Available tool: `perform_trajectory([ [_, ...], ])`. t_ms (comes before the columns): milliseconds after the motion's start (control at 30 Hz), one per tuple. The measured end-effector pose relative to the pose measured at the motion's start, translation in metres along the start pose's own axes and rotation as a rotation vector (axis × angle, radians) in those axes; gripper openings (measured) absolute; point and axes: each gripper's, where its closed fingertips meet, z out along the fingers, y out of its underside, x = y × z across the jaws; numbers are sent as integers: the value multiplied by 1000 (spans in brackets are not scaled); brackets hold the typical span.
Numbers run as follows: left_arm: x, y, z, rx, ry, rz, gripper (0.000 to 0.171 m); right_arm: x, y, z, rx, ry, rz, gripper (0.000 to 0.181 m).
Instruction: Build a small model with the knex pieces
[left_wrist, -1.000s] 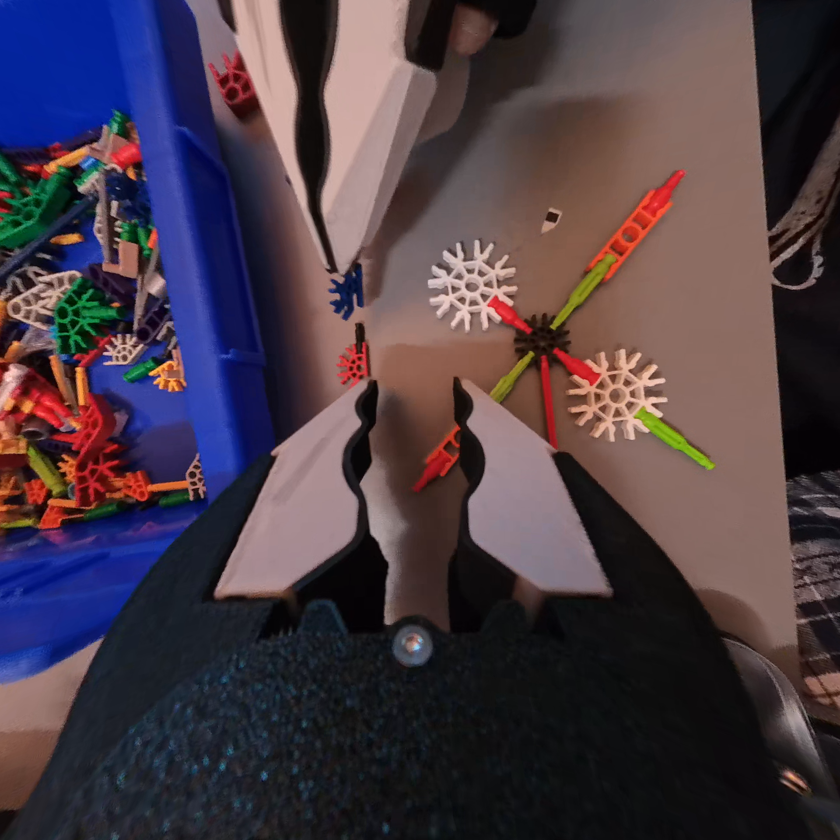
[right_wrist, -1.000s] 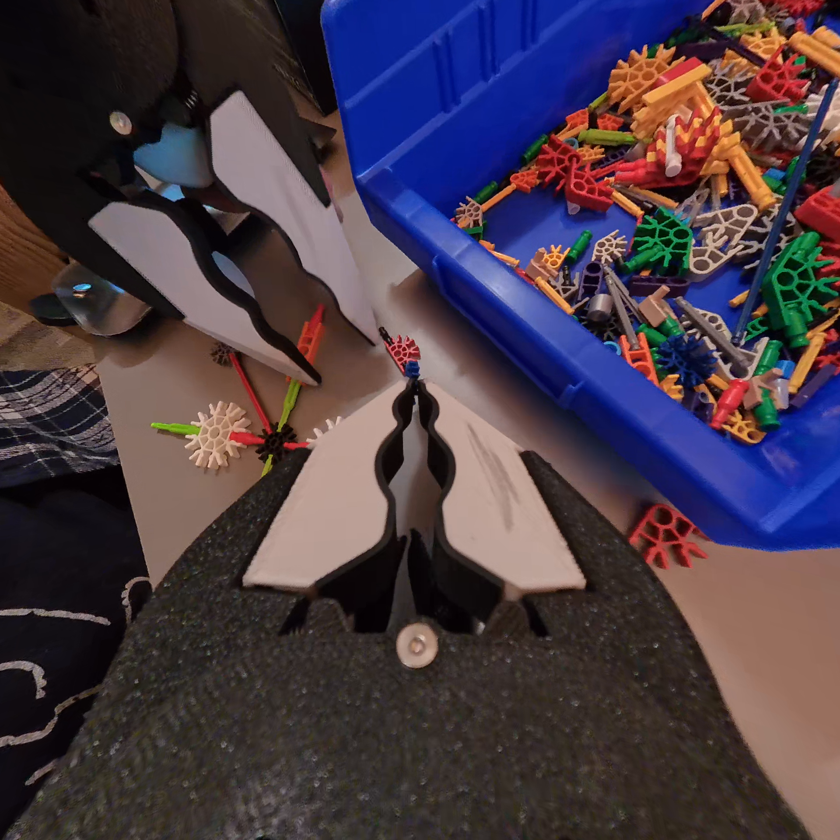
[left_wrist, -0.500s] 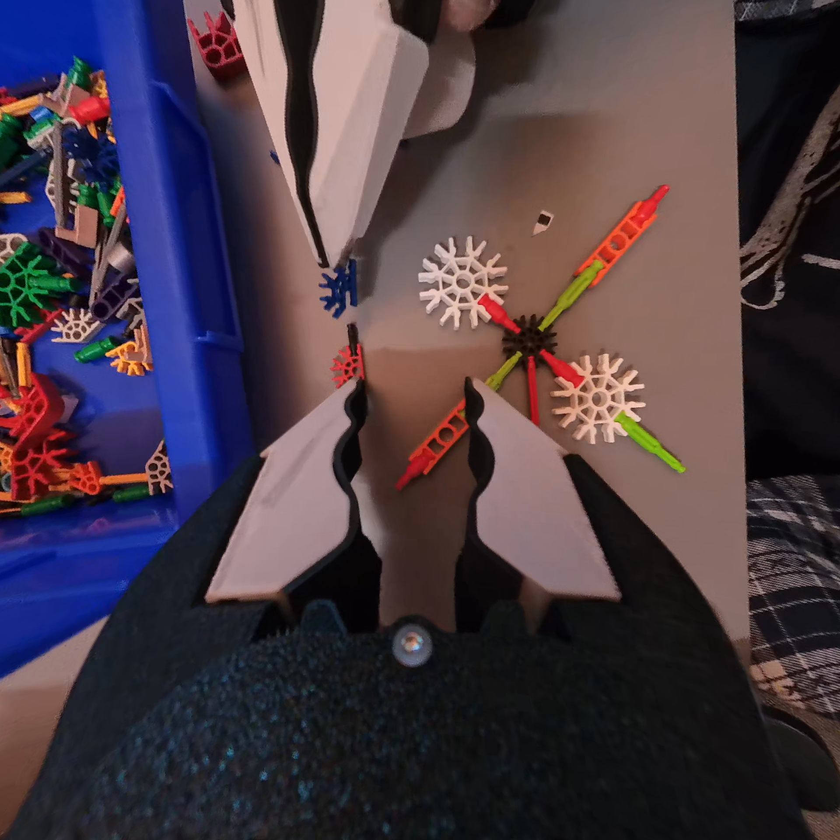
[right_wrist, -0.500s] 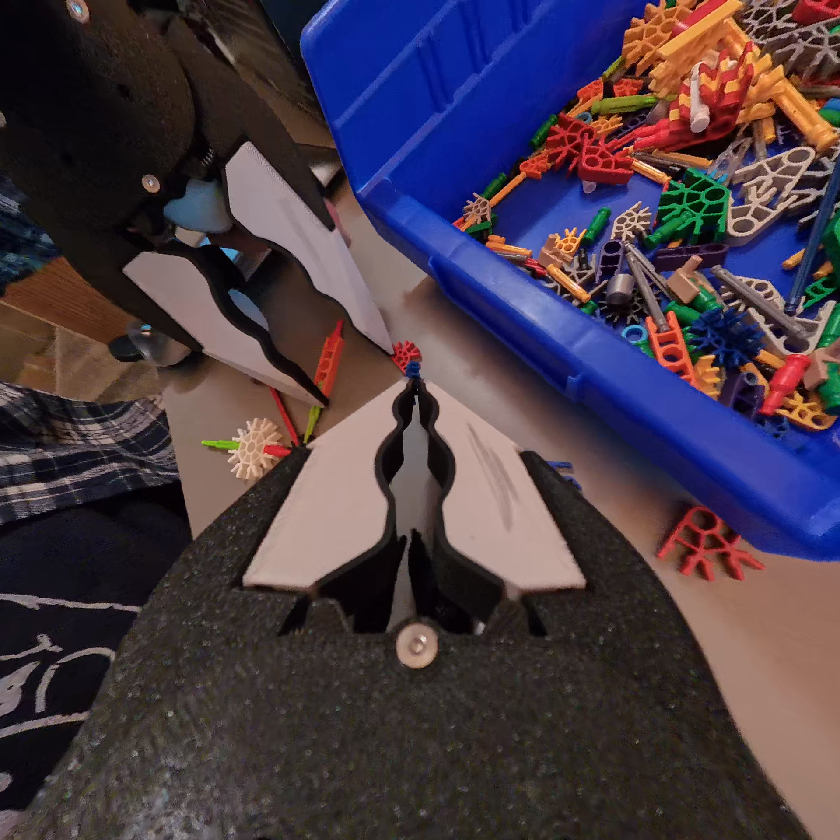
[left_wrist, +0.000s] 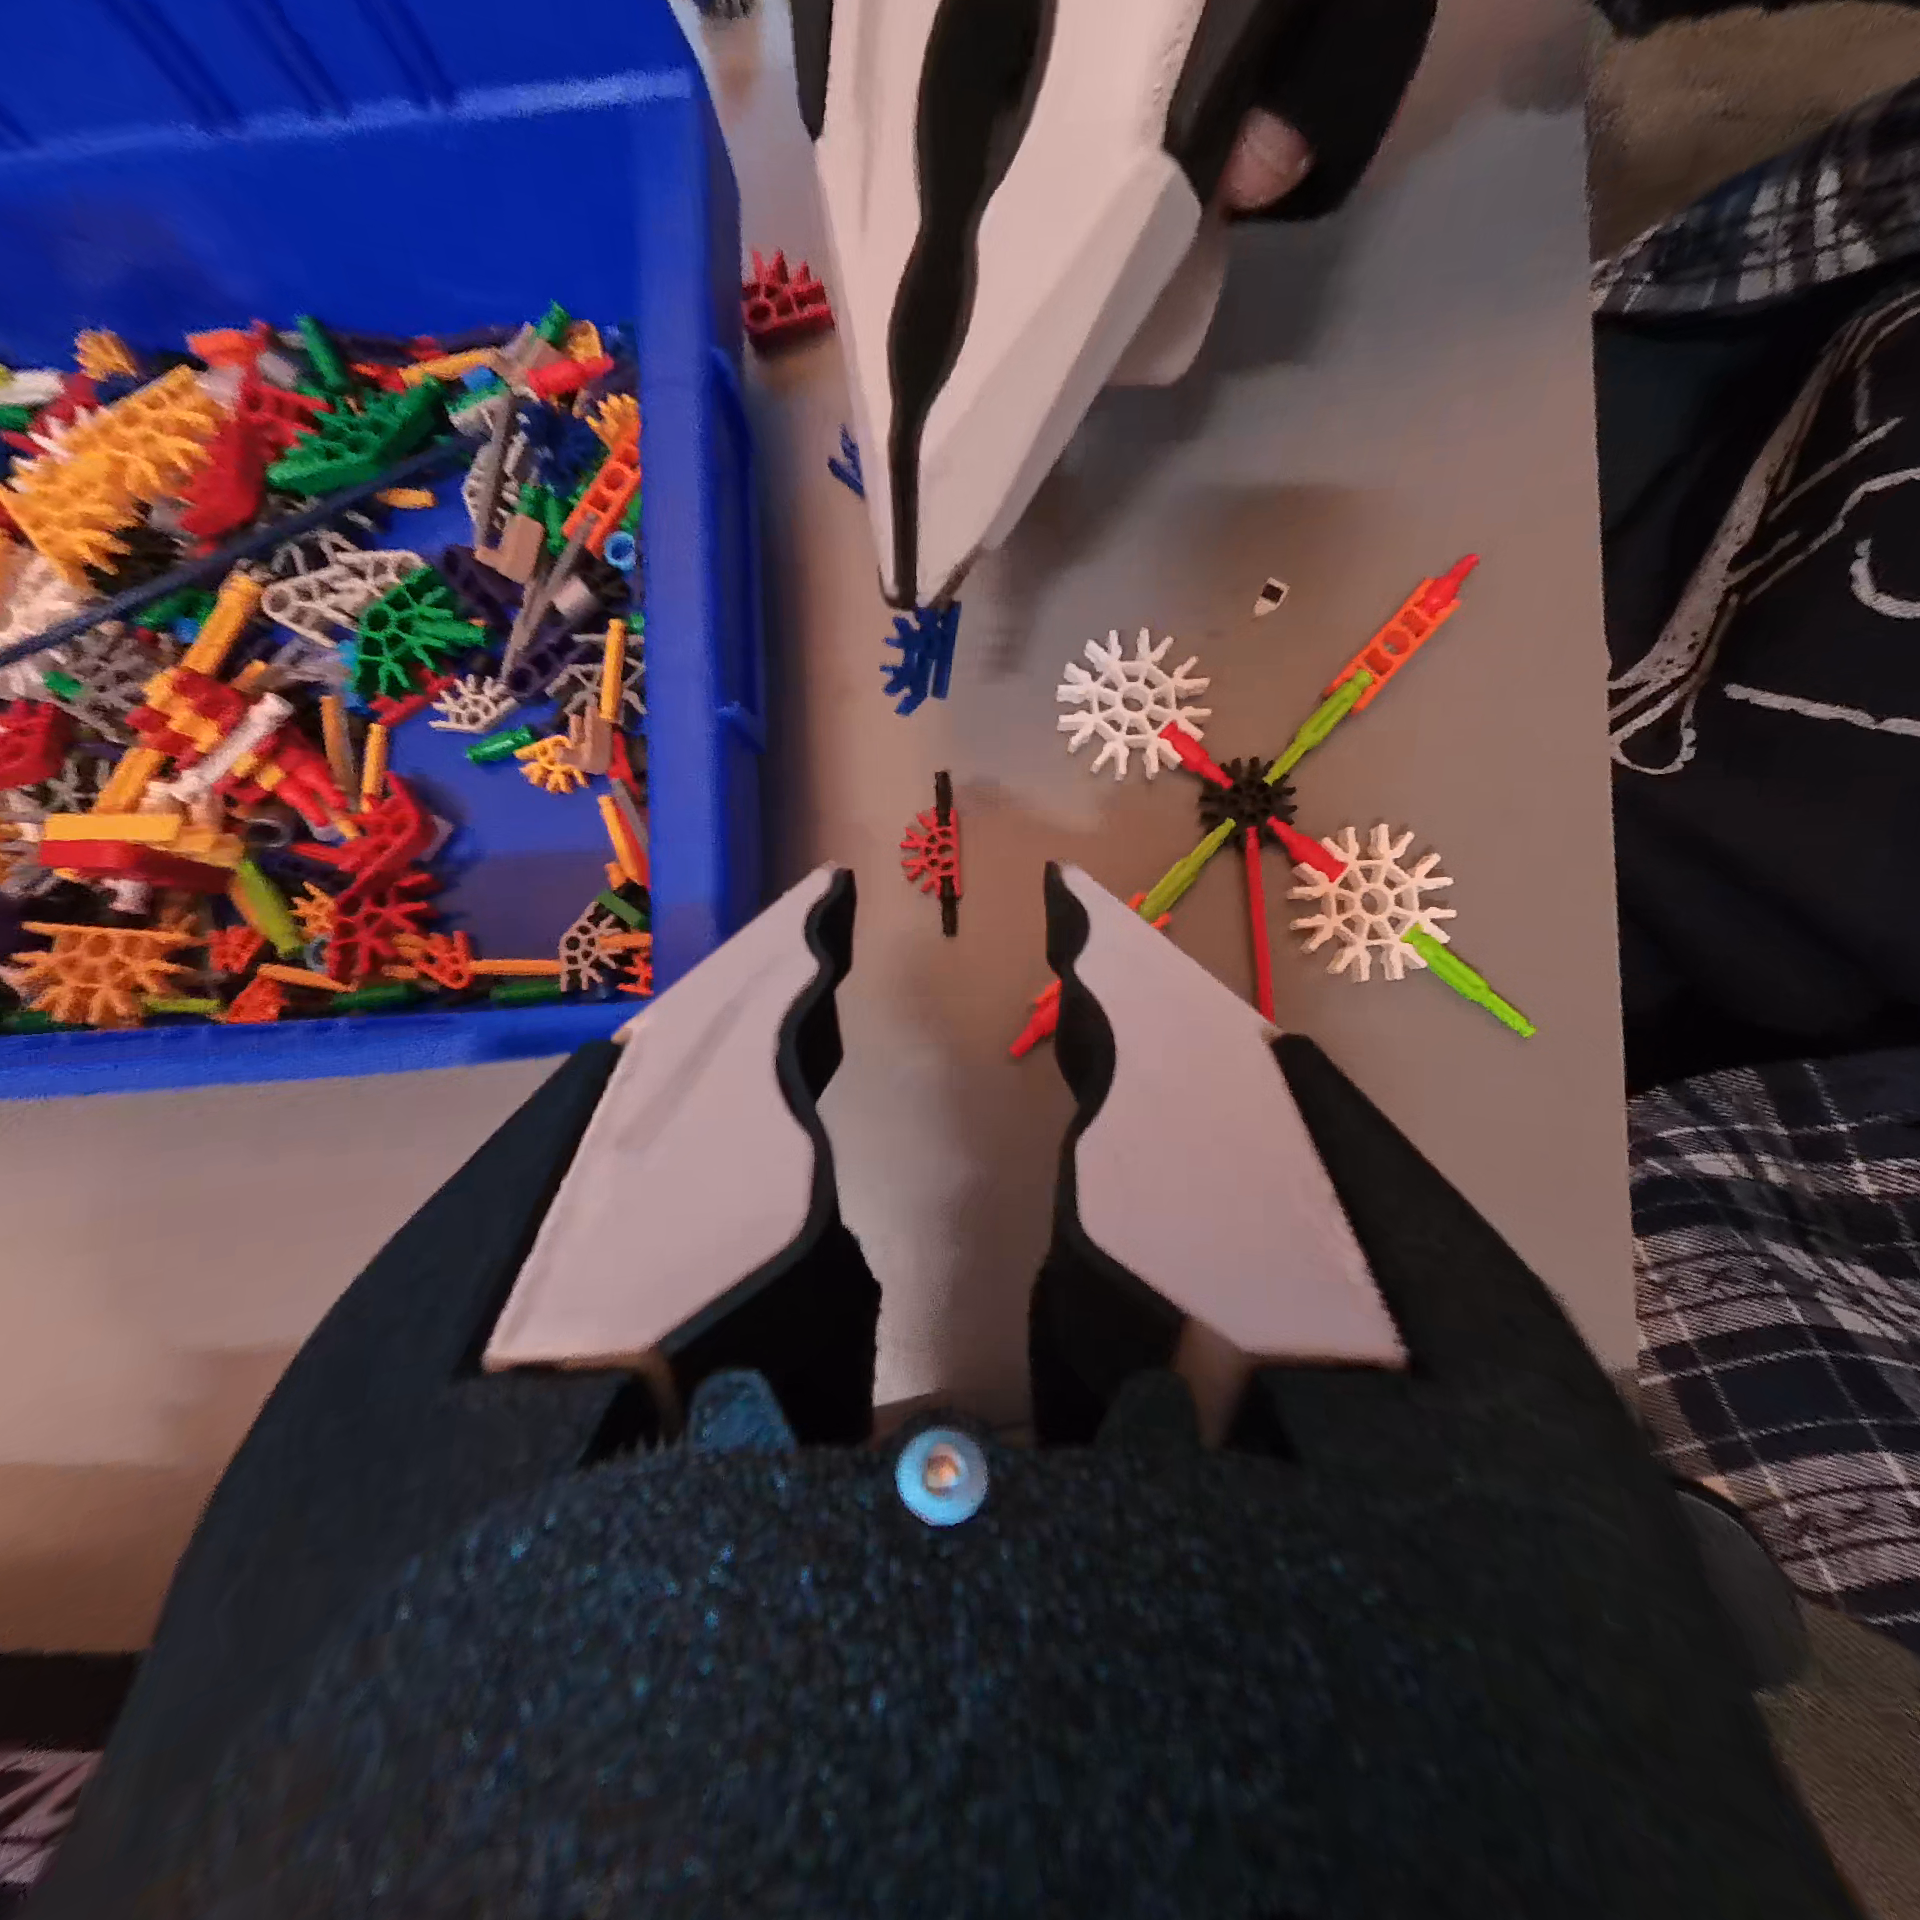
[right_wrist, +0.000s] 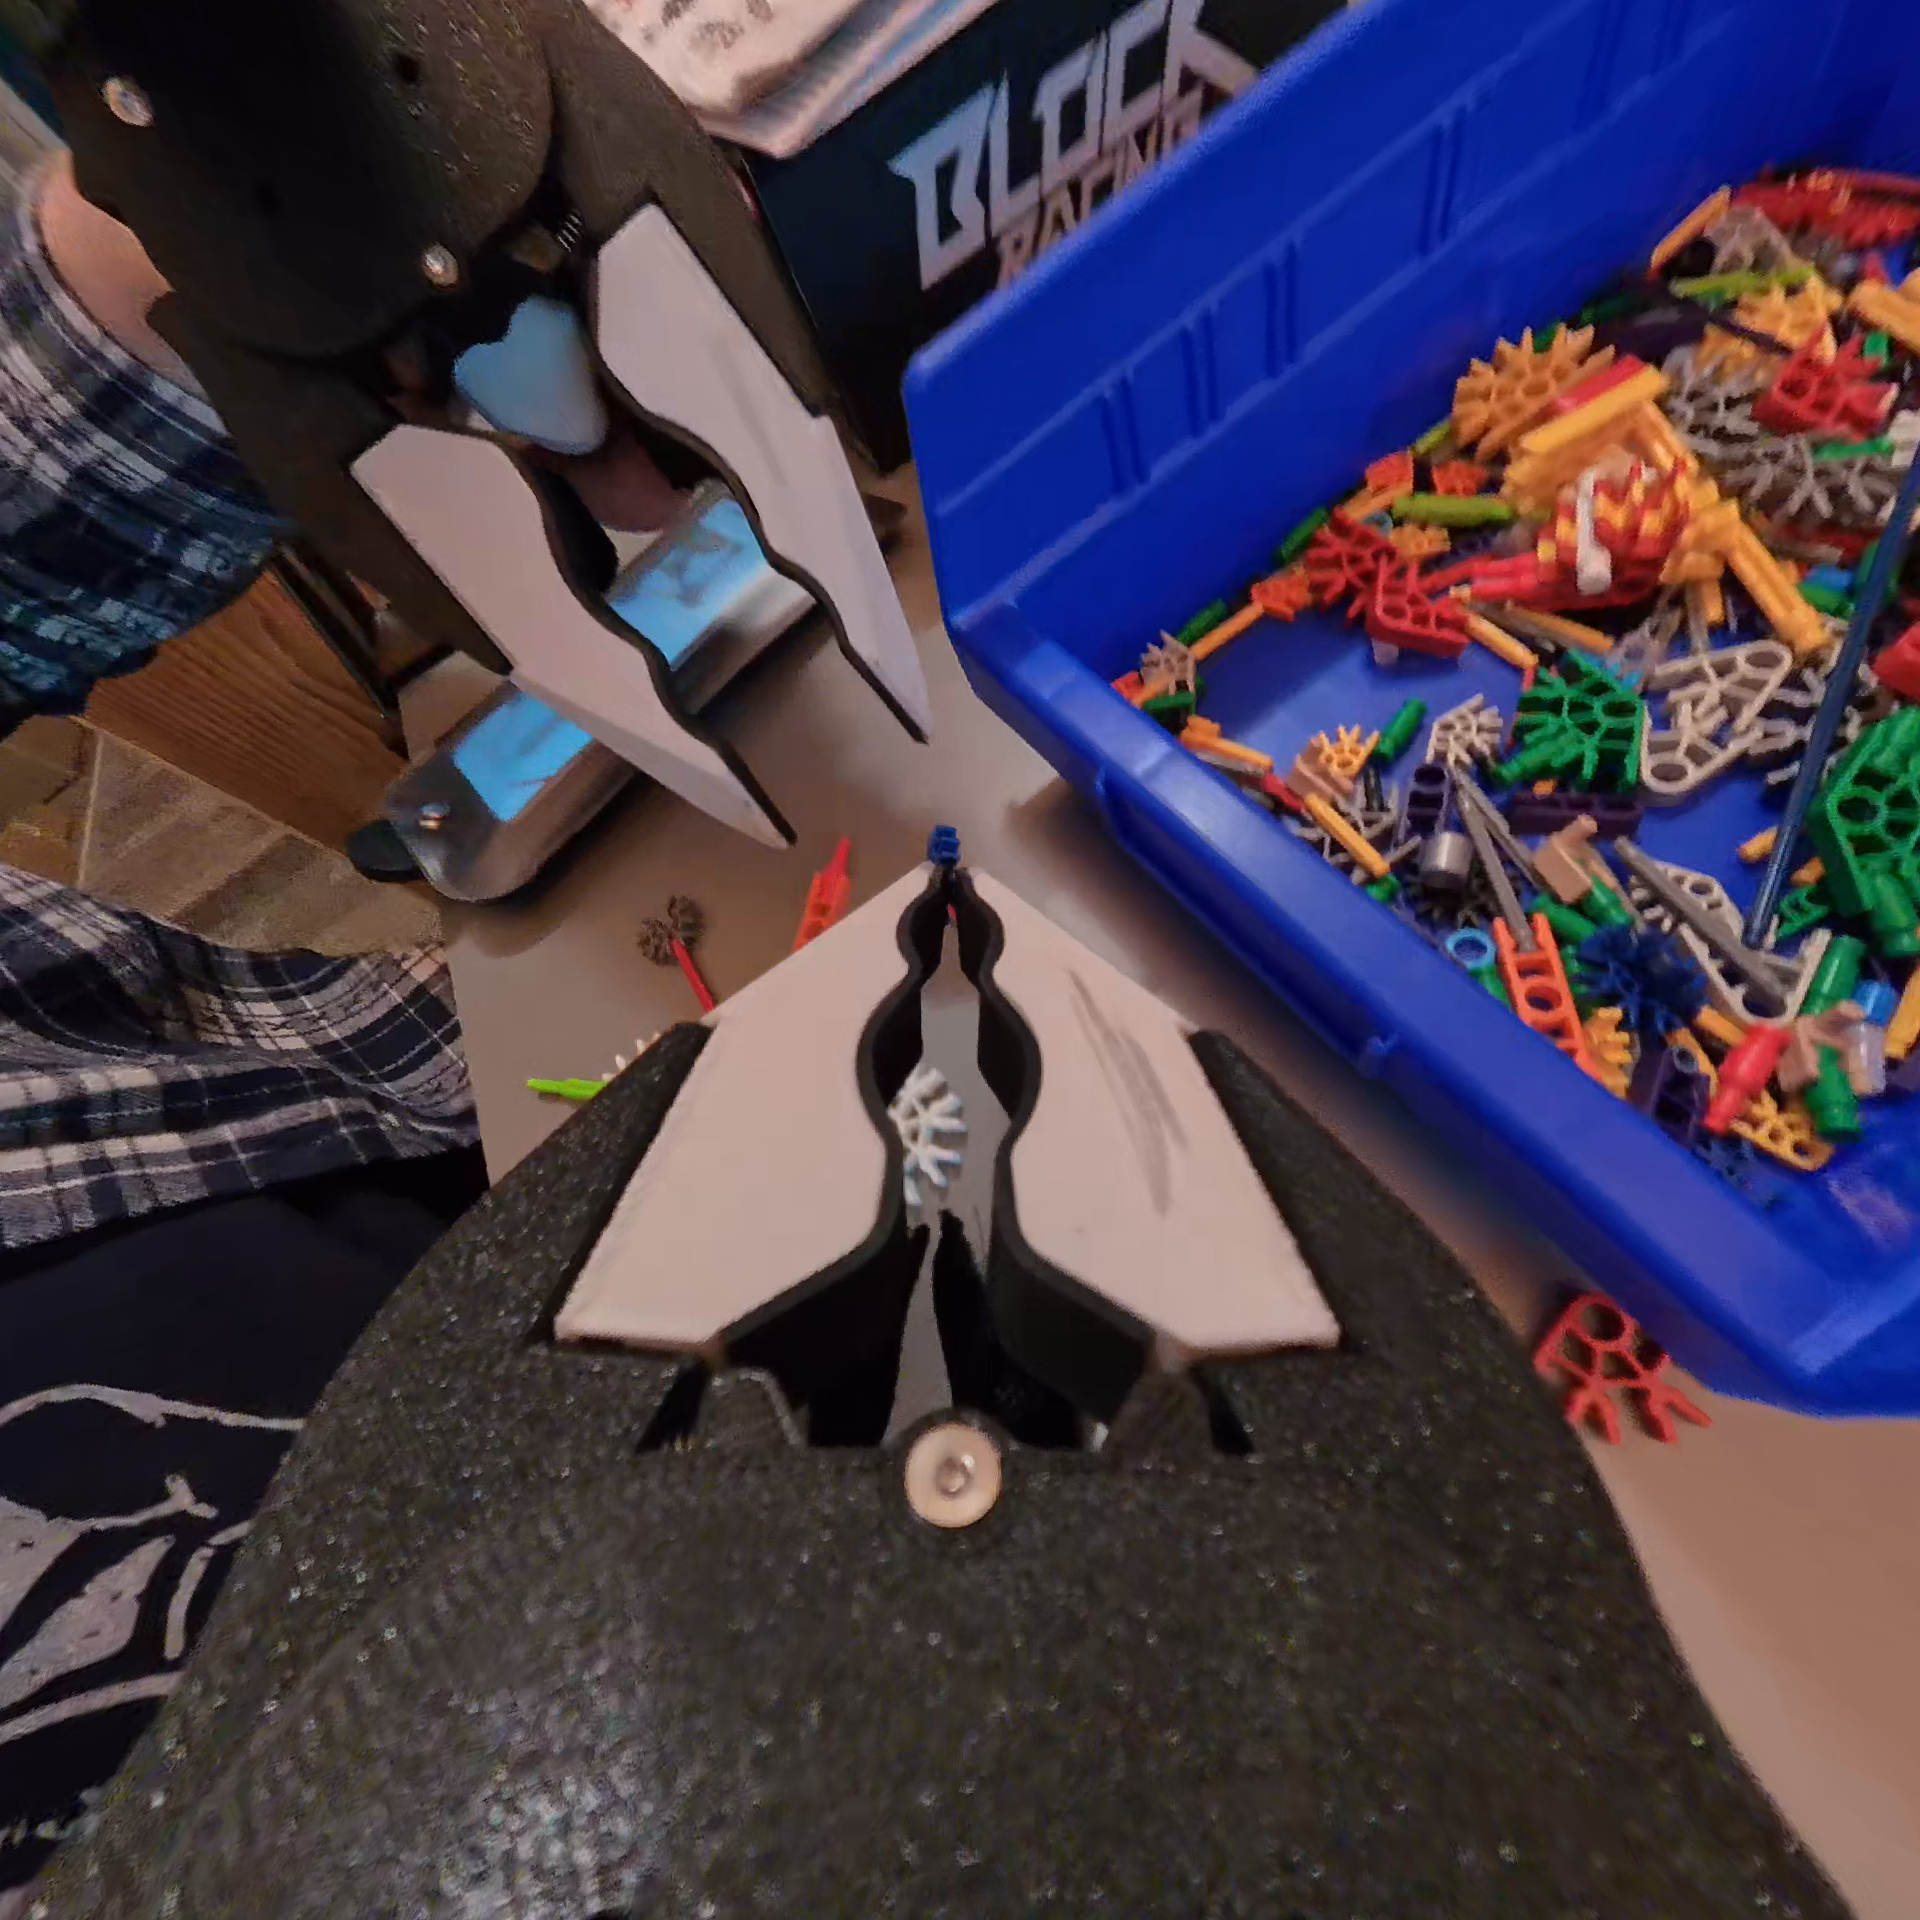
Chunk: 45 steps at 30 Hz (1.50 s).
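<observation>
Blue connector is being pinched at the tips of the right tongs, lifted above the counter. Left tongs are hanging wide and empty, nearest the red connector on a black rod, beside the blue bin.

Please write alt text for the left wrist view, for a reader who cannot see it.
The open left gripper hovers over a red connector on a tan table. Opposite, the right gripper pinches a blue connector, between a blue bin of parts and a spoked assembly.

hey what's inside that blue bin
The blue bin holds a loose heap of small plastic construction pieces: rods and spoked connectors in many colours. The pile hides whatever lies beneath it.
</observation>
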Motion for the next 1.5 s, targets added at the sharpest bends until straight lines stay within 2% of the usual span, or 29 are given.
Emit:
perform_trajectory([
  [133, -8, -5, -6, 17, -77, 61, 35, -10, -16, 3, 37, -26, -17, 0],
  [267, -8, -7, -10, 33, -88, 72, 35, -18, -28, 6, 74, -75, -4, 0],
  [700, -11, -4, -13, 70, -94, 59, 32, -24, -38, 9, 129, -148, 58, 0],
  [1033, -8, -32, -21, 251, -30, -29, 16, -26, -49, 1, 218, -192, 90, 0],
  [1133, -17, -36, -25, 289, -90, -46, 15, -23, -53, -1, 244, -155, 74, 0],
  [1267, -25, -42, -35, 312, -211, 13, 19, -18, -54, -2, 240, -91, 47, 0],
  [1500, -28, -38, -28, 182, -363, 218, 27, -18, -45, 3, 158, -40, 17, 0],
])
